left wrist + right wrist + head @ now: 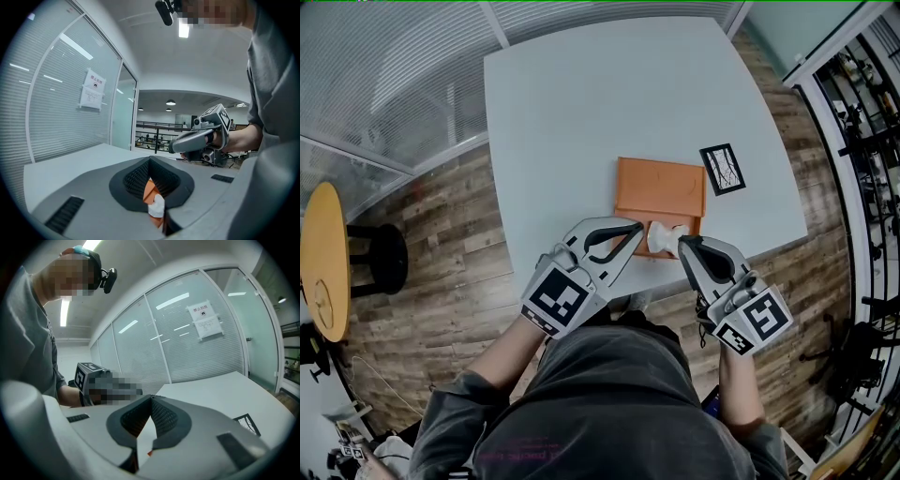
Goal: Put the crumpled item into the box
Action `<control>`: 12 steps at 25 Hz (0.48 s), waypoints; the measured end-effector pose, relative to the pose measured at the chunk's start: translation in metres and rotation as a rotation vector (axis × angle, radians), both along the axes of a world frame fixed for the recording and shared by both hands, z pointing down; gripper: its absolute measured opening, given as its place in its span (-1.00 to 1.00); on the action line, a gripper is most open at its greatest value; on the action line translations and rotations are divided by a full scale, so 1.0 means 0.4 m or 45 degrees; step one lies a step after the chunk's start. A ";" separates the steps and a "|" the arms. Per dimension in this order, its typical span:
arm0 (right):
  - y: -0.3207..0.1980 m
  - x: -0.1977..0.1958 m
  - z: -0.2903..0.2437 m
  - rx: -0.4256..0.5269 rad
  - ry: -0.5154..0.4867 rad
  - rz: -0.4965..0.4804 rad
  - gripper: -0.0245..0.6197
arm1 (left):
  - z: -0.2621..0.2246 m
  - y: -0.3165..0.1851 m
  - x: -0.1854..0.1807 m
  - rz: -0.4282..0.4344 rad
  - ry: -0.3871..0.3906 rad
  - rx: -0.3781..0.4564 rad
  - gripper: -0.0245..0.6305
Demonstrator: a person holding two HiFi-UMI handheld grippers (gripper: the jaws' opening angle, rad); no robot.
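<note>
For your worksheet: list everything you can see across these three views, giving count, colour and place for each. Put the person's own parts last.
table: one, pale grey, centre of the head view.
box: one, orange, on the table towards its near edge.
crumpled item: one, white, at the box's near side, between the two gripper tips.
marker card: one, black and white, on the table right of the box.
round table: one, yellow, far left on the wood floor.
notice: one, white, on the glass wall.
left gripper: one, grey, jaw tips together, left of the crumpled item.
right gripper: one, grey, jaw tips together, right of it.
person's shirt: grey, bottom of the head view.
</note>
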State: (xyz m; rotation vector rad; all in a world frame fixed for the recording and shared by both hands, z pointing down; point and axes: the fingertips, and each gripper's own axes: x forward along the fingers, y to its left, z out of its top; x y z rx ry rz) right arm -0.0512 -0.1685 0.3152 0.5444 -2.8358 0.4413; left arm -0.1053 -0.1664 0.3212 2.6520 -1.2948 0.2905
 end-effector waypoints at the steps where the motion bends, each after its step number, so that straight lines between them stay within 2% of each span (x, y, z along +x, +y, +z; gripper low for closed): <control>1: 0.000 0.000 -0.001 -0.001 0.001 0.001 -0.93 | -0.001 0.000 0.000 0.001 0.000 -0.001 -0.89; 12: -0.006 0.001 0.004 -0.010 -0.003 -0.006 -0.93 | 0.003 -0.007 0.010 0.005 0.000 -0.009 -0.89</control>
